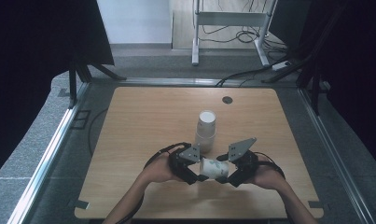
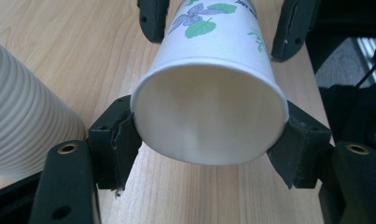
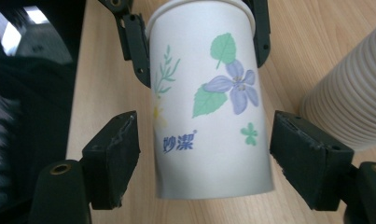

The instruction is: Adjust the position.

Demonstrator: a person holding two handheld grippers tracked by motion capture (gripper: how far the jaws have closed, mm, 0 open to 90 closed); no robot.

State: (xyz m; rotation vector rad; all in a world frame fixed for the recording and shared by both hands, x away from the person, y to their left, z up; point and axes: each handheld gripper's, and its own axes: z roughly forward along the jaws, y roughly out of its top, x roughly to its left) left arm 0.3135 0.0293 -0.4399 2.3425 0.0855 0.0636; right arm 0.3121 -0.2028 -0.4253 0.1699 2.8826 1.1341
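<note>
A white paper cup (image 1: 215, 169) printed with purple flowers and green leaves lies on its side just above the wooden table (image 1: 143, 116), held between both grippers. My left gripper (image 1: 199, 176) is shut on its open rim; in the left gripper view both pads press the rim of the cup (image 2: 209, 112). My right gripper (image 1: 230, 178) stands open around the closed base end. In the right gripper view the cup (image 3: 209, 116) sits between the jaws with a gap at the left pad (image 3: 113, 158).
A tall stack of ribbed white cups (image 1: 206, 128) stands upside down just behind the grippers, close to the held cup, and also appears as the stack (image 2: 27, 126) and the stack (image 3: 349, 102). A dark round grommet (image 1: 227, 100) lies far back. The table's front edge is near the person's forearms.
</note>
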